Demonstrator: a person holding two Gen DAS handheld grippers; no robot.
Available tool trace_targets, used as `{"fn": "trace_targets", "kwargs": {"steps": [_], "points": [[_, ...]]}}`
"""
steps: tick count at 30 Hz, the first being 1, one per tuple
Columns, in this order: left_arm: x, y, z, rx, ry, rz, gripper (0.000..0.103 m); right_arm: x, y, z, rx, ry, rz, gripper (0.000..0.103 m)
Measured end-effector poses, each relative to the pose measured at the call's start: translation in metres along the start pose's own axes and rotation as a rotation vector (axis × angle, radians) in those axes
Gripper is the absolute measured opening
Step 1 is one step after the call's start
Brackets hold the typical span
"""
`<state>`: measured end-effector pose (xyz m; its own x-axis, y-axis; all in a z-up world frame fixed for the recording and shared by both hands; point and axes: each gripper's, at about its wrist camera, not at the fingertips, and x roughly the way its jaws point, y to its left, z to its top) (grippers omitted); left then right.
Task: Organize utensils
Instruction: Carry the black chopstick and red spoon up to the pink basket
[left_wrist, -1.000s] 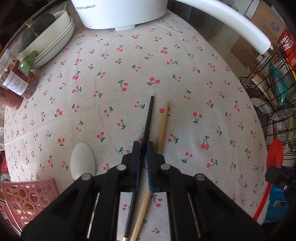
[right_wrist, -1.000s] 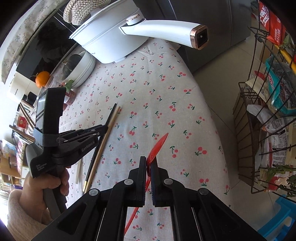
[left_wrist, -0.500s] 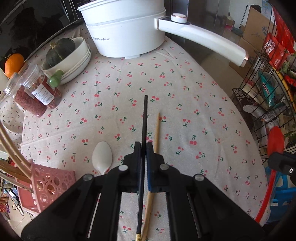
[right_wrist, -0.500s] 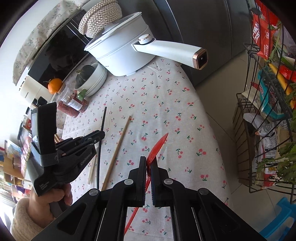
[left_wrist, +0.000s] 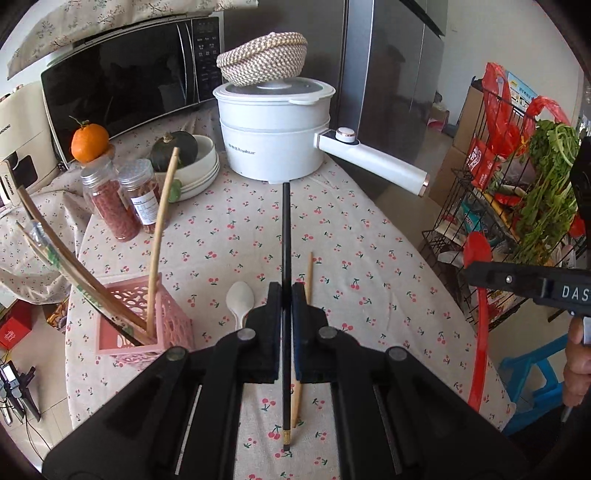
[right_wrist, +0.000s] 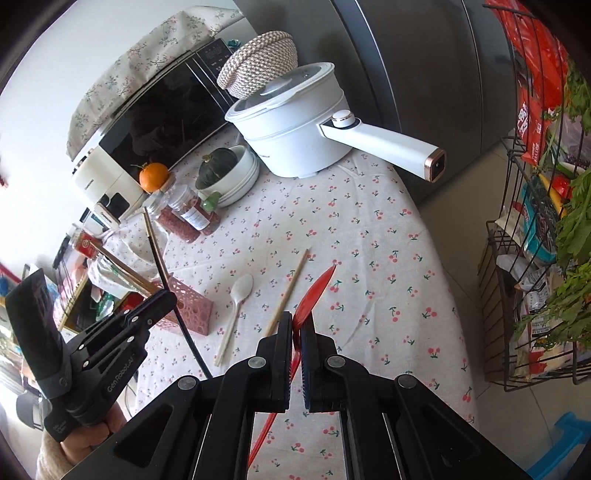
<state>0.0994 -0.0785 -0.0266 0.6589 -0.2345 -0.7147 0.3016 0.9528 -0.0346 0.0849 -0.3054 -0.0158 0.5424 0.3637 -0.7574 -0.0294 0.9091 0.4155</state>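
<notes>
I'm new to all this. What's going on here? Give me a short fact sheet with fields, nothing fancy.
left gripper: shut on black chopstick, lifted off the table
right gripper: shut on red spoon
on tablecloth: white spoon, wooden chopstick
pink basket: holds several chopsticks, leaning
behind: white electric pot, jars, bowls

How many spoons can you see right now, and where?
2: a white spoon lying on the tablecloth beside the pink basket, and a red spoon held in the right gripper. None visible in the basket.
</notes>
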Motion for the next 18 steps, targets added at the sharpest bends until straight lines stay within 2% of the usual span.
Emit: {"fn": "trace_targets", "kwargs": {"steps": [5, 10, 18], "points": [[-0.028, 0.014, -0.007, -0.038, -0.098, -0.032, 0.006, -0.011, 0.019, 0.000, -0.045, -0.045, -0.005, 0.004], [-0.055, 0.030, 0.000, -0.078, -0.166, -0.072, 0.006, -0.015, 0.034, 0.005, -0.061, -0.092, -0.004, 0.004], [-0.103, 0.063, 0.004, -0.169, -0.298, -0.085, 0.006, -0.016, 0.065, 0.013, -0.091, -0.143, 0.066, 0.004]]}}
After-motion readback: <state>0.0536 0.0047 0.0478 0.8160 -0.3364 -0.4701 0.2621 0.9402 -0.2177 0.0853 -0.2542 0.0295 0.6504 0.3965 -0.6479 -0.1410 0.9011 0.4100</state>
